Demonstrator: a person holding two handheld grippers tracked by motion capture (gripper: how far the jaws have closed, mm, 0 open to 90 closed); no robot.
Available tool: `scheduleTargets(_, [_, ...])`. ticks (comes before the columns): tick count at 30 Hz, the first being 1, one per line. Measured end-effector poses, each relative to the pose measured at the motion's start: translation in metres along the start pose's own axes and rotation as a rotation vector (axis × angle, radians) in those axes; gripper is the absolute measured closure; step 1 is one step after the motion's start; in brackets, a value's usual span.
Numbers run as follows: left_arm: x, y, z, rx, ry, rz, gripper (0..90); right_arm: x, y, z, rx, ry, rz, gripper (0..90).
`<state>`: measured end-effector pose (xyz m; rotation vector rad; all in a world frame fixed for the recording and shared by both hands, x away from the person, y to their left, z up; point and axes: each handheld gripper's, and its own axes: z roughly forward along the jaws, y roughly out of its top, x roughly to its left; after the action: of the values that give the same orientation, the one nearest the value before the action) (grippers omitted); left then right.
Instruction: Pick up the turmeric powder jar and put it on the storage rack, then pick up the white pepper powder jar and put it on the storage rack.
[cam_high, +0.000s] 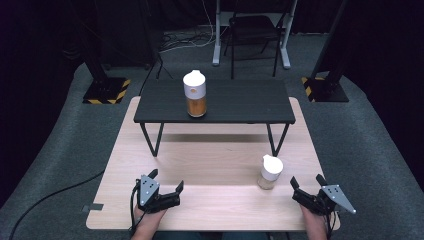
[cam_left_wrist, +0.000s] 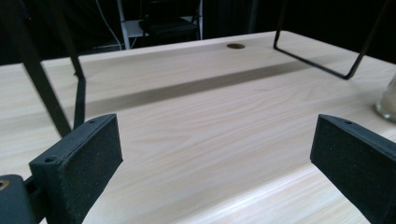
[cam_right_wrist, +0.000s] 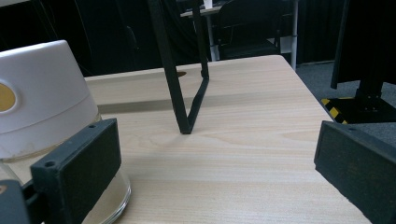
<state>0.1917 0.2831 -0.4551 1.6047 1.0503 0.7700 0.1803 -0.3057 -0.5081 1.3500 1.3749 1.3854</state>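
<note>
No writing can be read on anything. The left gripper has its jaws wide apart over bare bench. The right gripper also gapes; a small white-lidded jar of pale powder stands just beyond its left jaw. A taller jar holding orange-brown contents stands on the black shelf far ahead.

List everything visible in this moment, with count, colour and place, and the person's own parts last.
Wooden table: one, light wood, centre.
Raised shelf: one, black, on thin legs at the table's far half.
Tall jar: one, white lid, amber contents, on the shelf.
Short jar: one, white lid, pale contents, on the table near the right gripper.
Chair: one, black, beyond the table.
Left gripper: black, open, near edge.
Right gripper: black, open, near edge.
</note>
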Motion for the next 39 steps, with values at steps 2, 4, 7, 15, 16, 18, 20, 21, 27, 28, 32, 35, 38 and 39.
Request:
scheduleTargets(2, [0.002, -0.005, 0.000, 0.006, 0.009, -0.007, 1.5, 0.000, 0.000, 0.000, 0.001, 0.000, -0.001, 0.0])
scheduleTargets(4, [0.005, -0.010, 0.000, 0.015, 0.016, -0.032, 1.5, 0.000, 0.000, 0.000, 0.001, -0.001, -0.002, 0.0])
scheduleTargets(7, [0.007, -0.019, 0.001, 0.022, 0.023, -0.054, 1.5, 0.001, 0.000, 0.000, 0.002, -0.002, -0.002, 0.0])
scheduleTargets(15, [0.013, -0.030, 0.002, 0.034, 0.038, -0.077, 1.4, 0.001, 0.000, 0.000, 0.001, -0.002, -0.006, 0.0])
scheduleTargets(16, [0.014, -0.031, 0.002, 0.029, 0.037, -0.083, 1.4, 0.001, 0.001, 0.001, 0.004, -0.001, -0.006, 0.0])
scheduleTargets(18, [0.015, -0.031, 0.002, 0.027, 0.042, -0.089, 1.4, 0.001, 0.001, 0.001, 0.009, -0.001, -0.008, 0.0])
scheduleTargets(20, [0.015, -0.032, 0.002, 0.026, 0.046, -0.092, 1.4, 0.001, 0.002, 0.001, 0.010, -0.001, -0.010, 0.0])
scheduleTargets(21, [0.015, -0.032, 0.002, 0.027, 0.048, -0.095, 1.4, 0.001, 0.001, 0.001, 0.008, -0.001, -0.010, 0.0])
scheduleTargets(27, [0.012, -0.031, 0.003, 0.032, 0.059, -0.084, 1.5, 0.001, 0.001, 0.001, 0.004, -0.003, -0.006, 0.0])
scheduleTargets(28, [0.011, -0.031, 0.003, 0.032, 0.060, -0.077, 1.5, 0.001, 0.001, 0.001, 0.004, -0.003, -0.006, 0.0])
scheduleTargets(32, [0.010, -0.032, 0.002, 0.024, 0.066, -0.075, 1.4, 0.001, 0.001, 0.001, 0.005, -0.002, -0.007, 0.0])
scheduleTargets(35, [0.010, -0.033, 0.001, 0.018, 0.065, -0.074, 1.1, 0.001, 0.001, 0.001, 0.007, 0.000, -0.006, 0.0])
scheduleTargets(38, [0.009, -0.033, 0.001, 0.018, 0.065, -0.069, 0.9, 0.001, 0.001, 0.001, 0.009, -0.001, -0.007, 0.0])
scheduleTargets(39, [0.009, -0.033, 0.001, 0.018, 0.066, -0.069, 0.8, 0.001, 0.001, 0.001, 0.008, -0.002, -0.007, 0.0])
